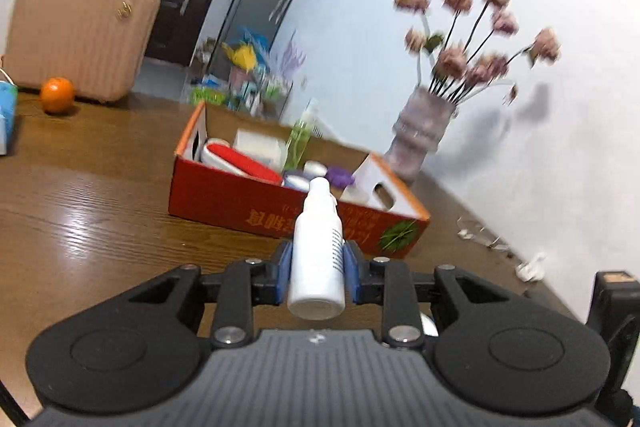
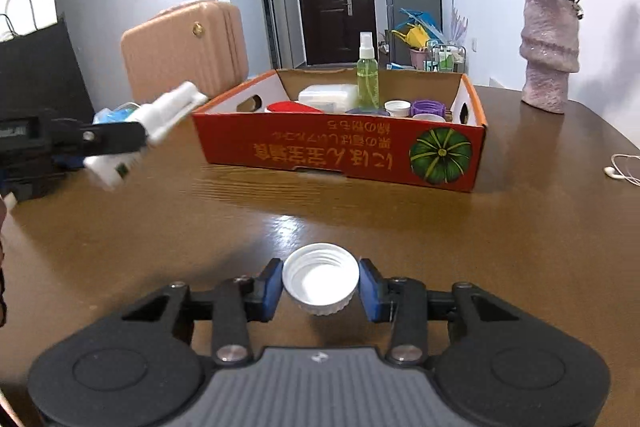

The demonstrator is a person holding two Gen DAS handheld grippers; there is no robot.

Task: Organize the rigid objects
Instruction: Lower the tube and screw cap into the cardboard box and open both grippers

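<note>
Pads of the left gripper (image 1: pixel 317 269) press on both sides of a white spray bottle (image 1: pixel 318 251), which is held off the table with its nozzle pointing forward toward the red cardboard box (image 1: pixel 256 201). The right gripper (image 2: pixel 320 286) has a white screw cap (image 2: pixel 320 277), open side up, between its blue pads; the pads sit at the cap's rim, though whether they squeeze it cannot be told. From the right wrist view the left gripper (image 2: pixel 116 141) and its bottle hang to the left of the box. Inside the box stand a green spray bottle (image 2: pixel 368 77), a white container (image 2: pixel 326 97), a red lid (image 2: pixel 292 107) and a purple ring (image 2: pixel 428 107). The brown wooden table (image 2: pixel 400 219) also carries a pink suitcase (image 2: pixel 184 47), an orange (image 1: pixel 57 95), a vase of dried flowers (image 2: pixel 550 51) and white earphones (image 2: pixel 624 171). Behind are white walls and a dark door (image 2: pixel 334 1).
</note>
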